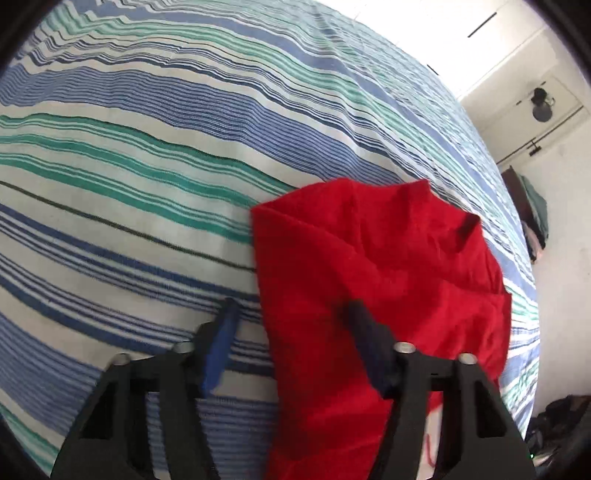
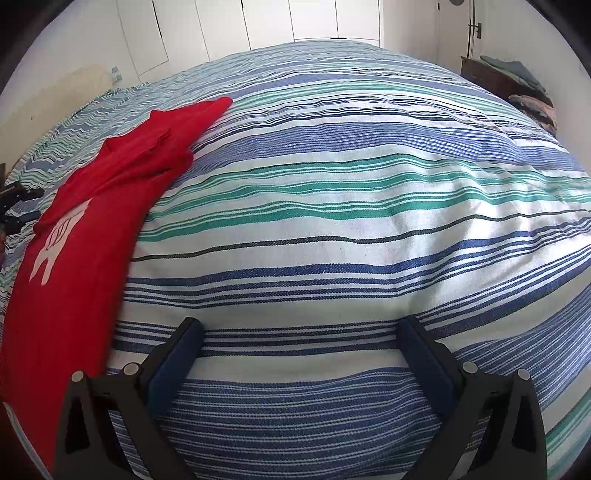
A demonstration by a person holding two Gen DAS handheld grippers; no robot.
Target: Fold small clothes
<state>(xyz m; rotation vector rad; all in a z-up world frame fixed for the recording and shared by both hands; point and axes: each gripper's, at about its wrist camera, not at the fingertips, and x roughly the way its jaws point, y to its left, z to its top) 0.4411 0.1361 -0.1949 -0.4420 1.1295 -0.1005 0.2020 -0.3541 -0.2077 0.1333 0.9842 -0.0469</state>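
Observation:
A small red garment (image 1: 373, 280) lies partly folded and rumpled on the striped bedspread (image 1: 147, 184). My left gripper (image 1: 291, 306) is open right above its left edge, one finger over the bedspread and the other over the red cloth. In the right wrist view the same red garment (image 2: 88, 221) lies at the far left, with a white print on it. My right gripper (image 2: 301, 325) is open and empty over bare striped bedspread (image 2: 351, 221), to the right of the garment. The left gripper shows at that view's left edge.
The bed's right edge runs close to the garment in the left wrist view, with a white wall beyond. A dark dresser (image 2: 495, 77) with piled clothes stands at the far right. White wardrobe doors (image 2: 258, 22) stand behind the bed.

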